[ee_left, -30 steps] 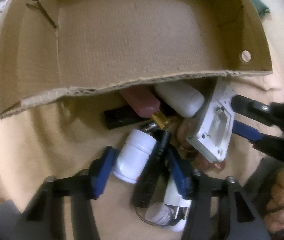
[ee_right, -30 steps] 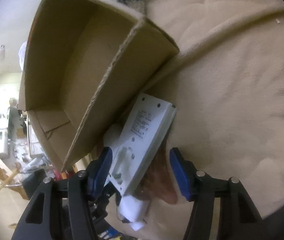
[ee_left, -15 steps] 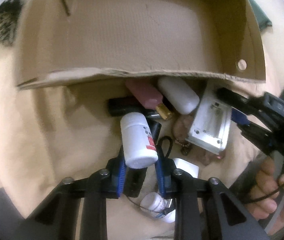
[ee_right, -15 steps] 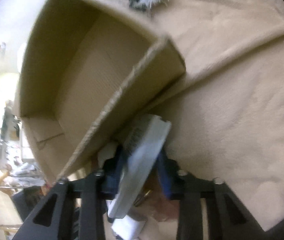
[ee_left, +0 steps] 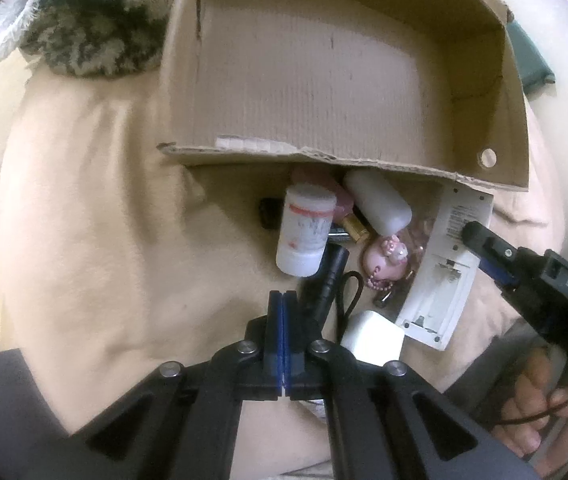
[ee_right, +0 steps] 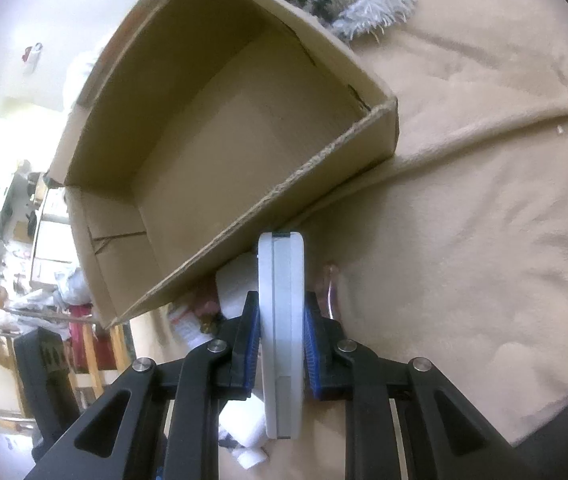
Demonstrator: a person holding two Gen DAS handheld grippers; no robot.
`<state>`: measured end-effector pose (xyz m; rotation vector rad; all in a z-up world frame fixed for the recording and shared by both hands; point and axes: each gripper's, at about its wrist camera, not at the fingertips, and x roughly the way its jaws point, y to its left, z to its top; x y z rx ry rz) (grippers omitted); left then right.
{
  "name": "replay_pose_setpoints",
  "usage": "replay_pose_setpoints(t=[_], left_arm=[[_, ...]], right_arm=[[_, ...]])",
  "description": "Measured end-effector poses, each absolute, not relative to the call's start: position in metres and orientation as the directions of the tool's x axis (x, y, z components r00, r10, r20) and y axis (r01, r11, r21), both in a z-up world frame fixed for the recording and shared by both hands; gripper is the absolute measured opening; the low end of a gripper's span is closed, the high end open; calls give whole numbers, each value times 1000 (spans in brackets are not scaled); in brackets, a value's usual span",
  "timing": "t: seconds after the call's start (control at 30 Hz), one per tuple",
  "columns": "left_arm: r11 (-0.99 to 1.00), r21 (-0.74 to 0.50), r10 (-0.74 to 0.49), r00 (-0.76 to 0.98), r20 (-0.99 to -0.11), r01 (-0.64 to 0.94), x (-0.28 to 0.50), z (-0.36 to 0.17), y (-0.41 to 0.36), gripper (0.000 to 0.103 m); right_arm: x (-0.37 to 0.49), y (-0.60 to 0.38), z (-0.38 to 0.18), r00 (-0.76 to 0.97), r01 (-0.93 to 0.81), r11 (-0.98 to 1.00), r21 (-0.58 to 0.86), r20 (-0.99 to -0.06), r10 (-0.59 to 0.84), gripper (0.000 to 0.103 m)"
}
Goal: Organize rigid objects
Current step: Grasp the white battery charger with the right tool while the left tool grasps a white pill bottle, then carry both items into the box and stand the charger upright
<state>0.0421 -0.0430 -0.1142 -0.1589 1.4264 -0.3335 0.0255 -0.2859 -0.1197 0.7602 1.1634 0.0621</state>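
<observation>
The step in hand looks like the first transfer: the right gripper has its blue pads pressed against both faces of a flat white device, held on edge just in front of the near wall of the cardboard box, whose floor is bare. The next move probably calls for raising the device above that wall and carrying it forward over the opening before letting go, without snagging the torn cardboard rim. The left gripper hangs low over the beige blanket with its pads pressed together on nothing. Just beyond its tips a white pill bottle lies among a small pile beside a black flashlight, a white tube, a pink keychain and a white cube, all outside the box.
</observation>
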Motion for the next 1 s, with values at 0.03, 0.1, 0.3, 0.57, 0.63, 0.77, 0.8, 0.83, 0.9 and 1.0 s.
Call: replay_pose_setpoints(t=[0.03, 0.1, 0.3, 0.57, 0.63, 0.77, 0.8, 0.83, 0.9, 1.0], left_arm=[[943, -304, -319, 109, -941, 136, 42, -116, -44, 1], [942, -306, -323, 118, -939, 139, 42, -116, -48, 1], [949, -271, -302, 208, -930, 163, 45, -111, -59, 45], [953, -213, -256, 195, -947, 216, 70, -135, -95, 24], [953, -237, -271, 185, -944, 188, 72, -135, -94, 24], [957, -227, -262, 198, -944, 181, 65, -124, -83, 24], [958, -231, -263, 197, -944, 171, 61, -120, -80, 24], [960, -228, -259, 200, -945, 165, 57, -117, -79, 24], [964, -213, -243, 210, -947, 156, 49, -108, -75, 24], [967, -214, -242, 247, -938, 136, 32, -95, -70, 24]], right_arm=[[27, -285, -118, 428, 330, 756, 566, -803, 414, 22], [25, -288, -119, 436, 334, 751, 569, -800, 413, 22], [20, -288, -113, 451, 328, 753, 571, -795, 406, 22], [16, -294, -109, 464, 316, 749, 582, -784, 413, 22], [15, -296, -109, 464, 318, 747, 584, -783, 414, 22], [10, -296, -105, 462, 311, 749, 585, -782, 419, 22], [9, -295, -104, 460, 307, 751, 585, -782, 420, 22], [8, -294, -102, 456, 301, 755, 583, -783, 423, 22], [8, -291, -98, 444, 282, 764, 580, -785, 431, 22], [6, -289, -84, 463, 251, 770, 586, -771, 436, 22]])
